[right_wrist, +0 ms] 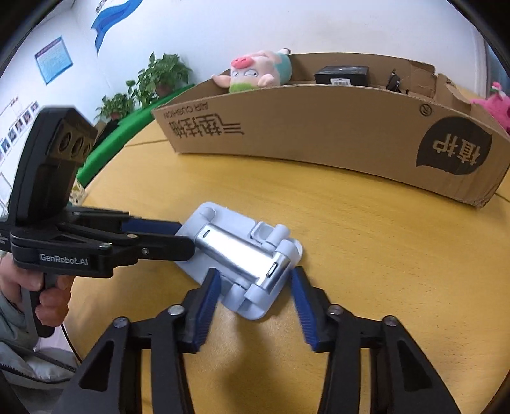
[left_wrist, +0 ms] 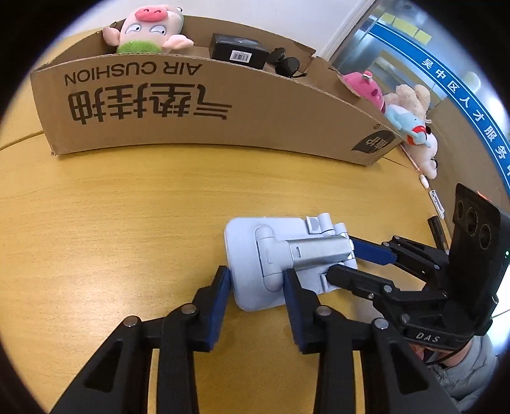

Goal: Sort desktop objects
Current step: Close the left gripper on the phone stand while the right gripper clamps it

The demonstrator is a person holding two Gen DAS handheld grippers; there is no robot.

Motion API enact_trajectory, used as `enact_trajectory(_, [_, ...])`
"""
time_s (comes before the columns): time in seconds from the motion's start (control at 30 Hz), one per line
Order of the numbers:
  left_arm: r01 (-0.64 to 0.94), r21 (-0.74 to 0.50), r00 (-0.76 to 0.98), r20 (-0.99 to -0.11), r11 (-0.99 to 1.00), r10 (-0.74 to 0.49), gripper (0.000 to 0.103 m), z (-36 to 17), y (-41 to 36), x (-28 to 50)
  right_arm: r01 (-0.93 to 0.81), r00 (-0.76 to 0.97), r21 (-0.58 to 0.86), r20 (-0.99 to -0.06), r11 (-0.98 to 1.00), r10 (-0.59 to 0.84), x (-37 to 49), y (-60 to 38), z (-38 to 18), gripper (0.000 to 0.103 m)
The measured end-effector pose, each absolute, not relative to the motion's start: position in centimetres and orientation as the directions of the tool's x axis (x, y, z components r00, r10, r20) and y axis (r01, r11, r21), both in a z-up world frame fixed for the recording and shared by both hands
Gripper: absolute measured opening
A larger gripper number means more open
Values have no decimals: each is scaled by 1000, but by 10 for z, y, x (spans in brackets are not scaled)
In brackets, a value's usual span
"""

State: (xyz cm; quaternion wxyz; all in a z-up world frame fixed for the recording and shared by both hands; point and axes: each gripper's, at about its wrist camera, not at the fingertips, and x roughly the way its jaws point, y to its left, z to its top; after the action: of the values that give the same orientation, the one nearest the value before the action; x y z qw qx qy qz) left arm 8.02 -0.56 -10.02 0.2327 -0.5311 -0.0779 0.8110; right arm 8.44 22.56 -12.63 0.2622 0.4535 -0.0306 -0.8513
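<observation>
A pale blue folding phone stand (left_wrist: pixel 245 242) with a silver arm lies flat on the yellow wooden table (left_wrist: pixel 111 223). My left gripper (left_wrist: pixel 256 280) comes at it from the near side. Its left pad rests against the base's edge and its right pad against the hinge block, so it is shut on that end. My right gripper (left_wrist: pixel 342 259) enters from the right and pinches the silver arm's other end. In the right wrist view the stand (right_wrist: pixel 242 251) sits between the right gripper's (right_wrist: pixel 255 280) blue pads, and the left gripper (right_wrist: pixel 185 239) clamps its far left end.
A long open cardboard box (left_wrist: pixel 191 111) stands behind the stand and holds a pig plush (left_wrist: pixel 149 28), a black packet (left_wrist: pixel 237 51) and a dark charger. Several plush toys (left_wrist: pixel 411 111) lie past its right end. A person's hand (right_wrist: pixel 32 286) holds the left gripper's handle.
</observation>
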Motion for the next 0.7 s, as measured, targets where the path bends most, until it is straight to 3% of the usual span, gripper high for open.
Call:
enact_trajectory(0.2, [-307, -331, -346, -834, -892, 429, 33, -97, -3, 84, 407, -473, 293, -742, -865, -474, 86, 227, -124, 35])
enact_trajectory(0.33, [-291, -330, -360, -832, -898, 423, 33, -91, -5, 85, 419, -512, 308, -697, -854, -502, 88, 234, -110, 19])
enact_trajectory(0.5, [-299, -303, -390, -827, -905, 406, 32, -82, -2, 82, 413, -518, 305, -697, -858, -497, 84, 235, -103, 19])
enact_trajectory(0.7, [-281, -329, -346, -841, -902, 415, 32, -97, 2, 78, 388, -492, 285, -740, -876, -459, 83, 228, -118, 33])
